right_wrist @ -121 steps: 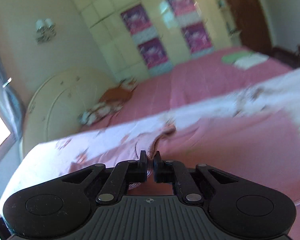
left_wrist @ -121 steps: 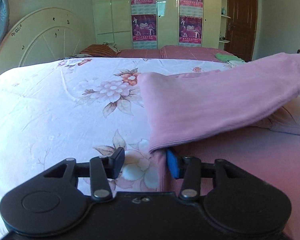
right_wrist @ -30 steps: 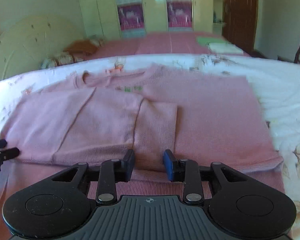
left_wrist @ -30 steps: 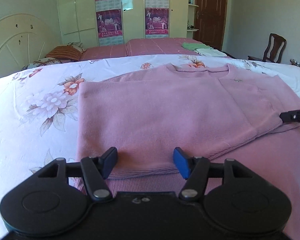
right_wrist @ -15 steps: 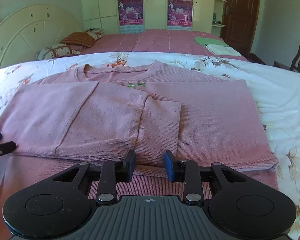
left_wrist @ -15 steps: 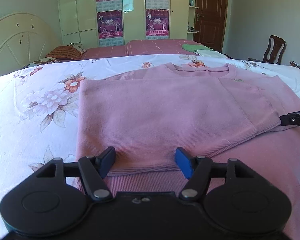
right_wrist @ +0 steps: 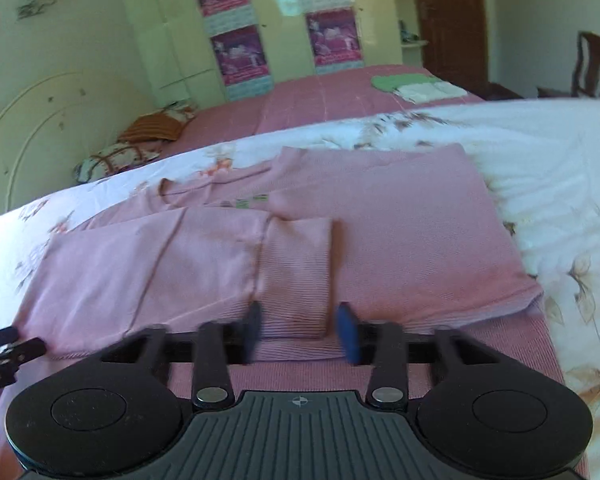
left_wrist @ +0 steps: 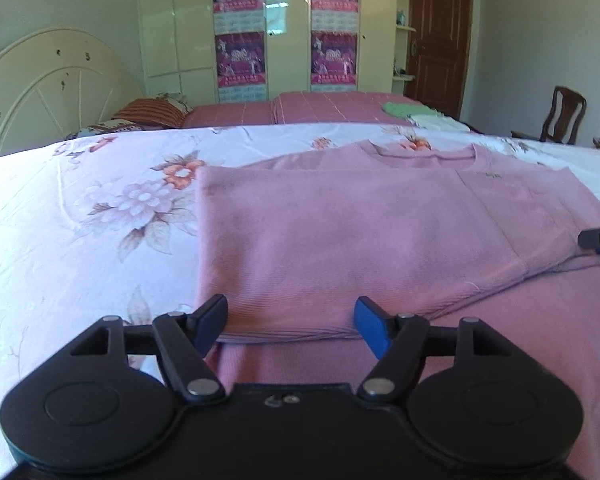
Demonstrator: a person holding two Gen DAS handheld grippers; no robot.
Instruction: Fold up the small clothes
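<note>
Pink sweater (left_wrist: pixel 360 240) flat on floral bedsheet (left_wrist: pixel 80 220), sleeves folded in. Left gripper (left_wrist: pixel 292 322) wide apart, empty. Right gripper (right_wrist: pixel 300 330) just opening, sleeve cuff (right_wrist: pixel 296 276) between unpressed pads.

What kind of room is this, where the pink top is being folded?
Most likely a home bedroom. The pink sweater lies on a bed with a floral sheet, a cream arched headboard stands at the left, and a tall wardrobe hung with posters fills the far wall beside a wooden door.
</note>
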